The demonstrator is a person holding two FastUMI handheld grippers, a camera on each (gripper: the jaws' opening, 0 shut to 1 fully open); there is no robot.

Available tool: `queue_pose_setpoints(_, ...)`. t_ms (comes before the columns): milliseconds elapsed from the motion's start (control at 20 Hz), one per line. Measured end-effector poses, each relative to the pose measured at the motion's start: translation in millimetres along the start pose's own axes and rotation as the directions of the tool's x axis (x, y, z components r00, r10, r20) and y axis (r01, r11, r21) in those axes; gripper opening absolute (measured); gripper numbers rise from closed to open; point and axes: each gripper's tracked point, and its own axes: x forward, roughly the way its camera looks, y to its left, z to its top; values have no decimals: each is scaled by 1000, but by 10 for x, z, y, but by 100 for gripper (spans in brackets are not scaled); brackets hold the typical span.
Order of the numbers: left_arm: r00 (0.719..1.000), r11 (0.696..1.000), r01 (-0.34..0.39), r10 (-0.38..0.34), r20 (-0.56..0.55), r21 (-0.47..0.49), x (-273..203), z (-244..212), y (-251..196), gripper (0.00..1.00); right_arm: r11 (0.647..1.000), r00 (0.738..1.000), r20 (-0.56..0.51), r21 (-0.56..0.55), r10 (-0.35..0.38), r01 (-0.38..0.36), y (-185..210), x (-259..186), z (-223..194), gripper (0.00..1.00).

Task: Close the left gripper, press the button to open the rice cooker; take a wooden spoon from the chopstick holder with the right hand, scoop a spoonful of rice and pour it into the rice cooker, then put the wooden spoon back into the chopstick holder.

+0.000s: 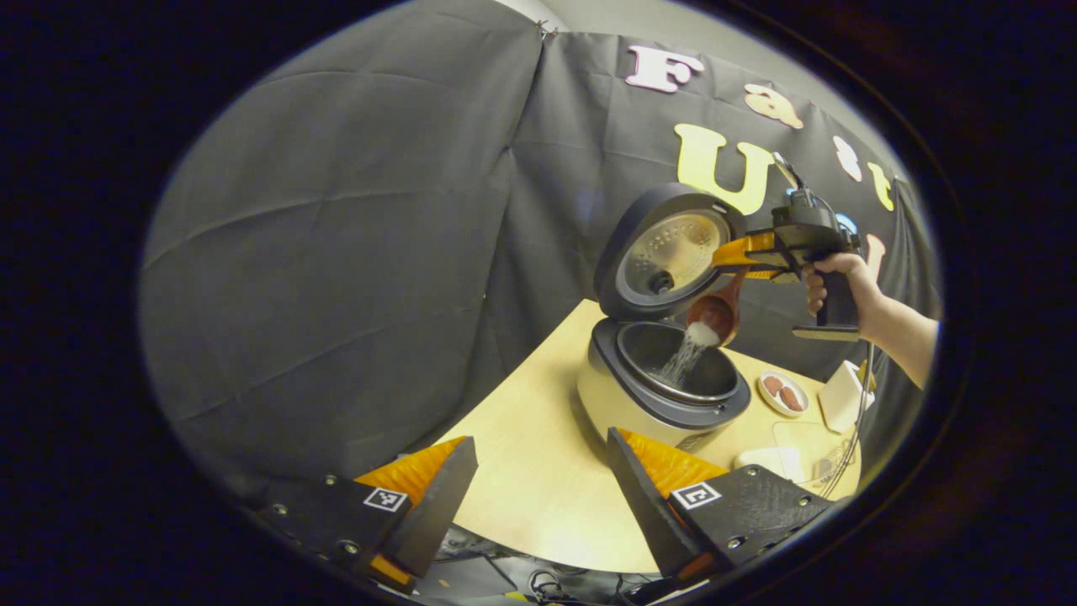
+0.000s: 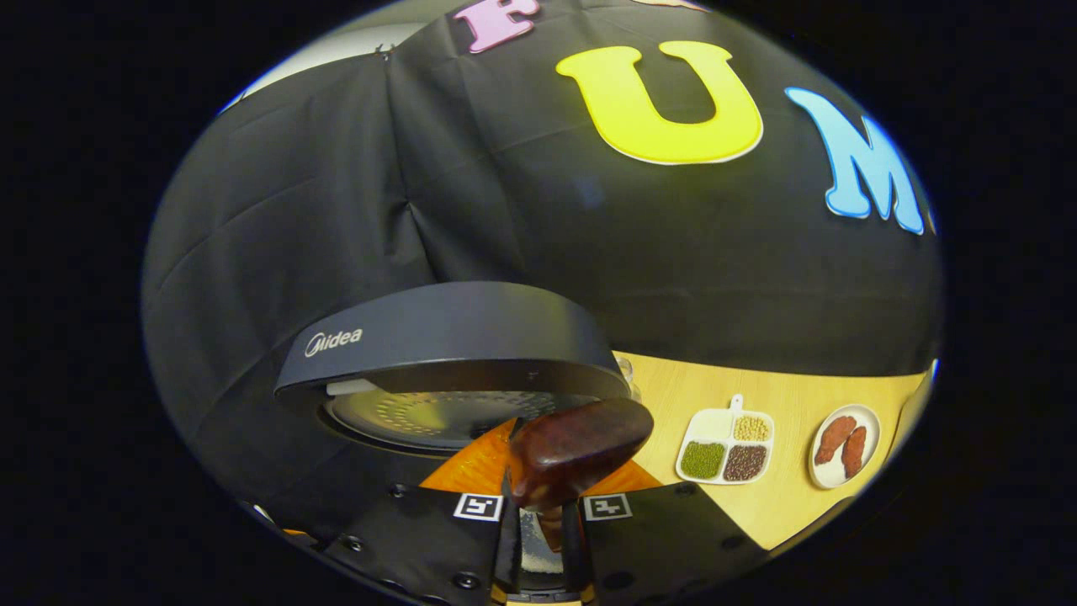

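Note:
The rice cooker (image 1: pixel 648 404) stands open on the table, lid (image 1: pixel 669 252) tipped up and back. A hand holds my right gripper (image 1: pixel 740 263) above it, shut on the handle of the wooden spoon (image 1: pixel 715 316). The spoon's bowl tilts down, and white rice (image 1: pixel 686 358) streams from it into the inner pot. In the right gripper view the spoon's dark back (image 2: pixel 576 450) sits just past my right gripper (image 2: pixel 543 505), under the lid (image 2: pixel 446 345). My left gripper (image 1: pixel 538 497) is open with nothing in it, low at the table's near edge, well short of the cooker.
The light wooden table (image 1: pixel 538 454) extends in front of the cooker. Right of the cooker are a small plate of reddish-brown pieces (image 1: pixel 782 393) (image 2: pixel 846 446), a white boxy container (image 1: pixel 846 396) and a divided tray of beans (image 2: pixel 725 450). Black cloth walls stand behind.

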Motion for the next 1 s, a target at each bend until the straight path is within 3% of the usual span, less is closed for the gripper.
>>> queue_pose_setpoints(250,1000,1000,2,-1,-6,10,-7,2,-3,98,987,999,15,-157,47,-44,188,9,27,21)
queue_pose_setpoints(400,1000,1000,1,-1,-4,18,-21,10,2,98,962,998,31,-270,53,-42,294,15,53,17)
queue_pose_setpoints(450,1000,1000,-1,1,-4,20,-24,26,10,98,953,998,33,-301,54,-42,318,34,41,21)
queue_pose_setpoints(500,1000,1000,-3,3,-5,20,-26,14,5,98,946,998,33,-321,59,-45,334,40,33,17)
queue_pose_setpoints(600,1000,1000,-6,6,-6,17,-31,15,8,99,930,997,37,-364,68,-50,357,27,-8,21)
queue_pose_setpoints(850,1000,1000,-12,12,-2,2,-49,28,23,99,854,993,67,-517,99,-50,472,16,-75,21)
queue_pose_setpoints(900,1000,1000,-15,15,-3,0,-49,20,23,99,827,989,103,-562,102,-27,487,4,-62,17)
queue_pose_setpoints(1000,1000,1000,-23,23,-3,-4,-61,20,28,99,771,982,166,-635,91,36,559,-85,-58,21)
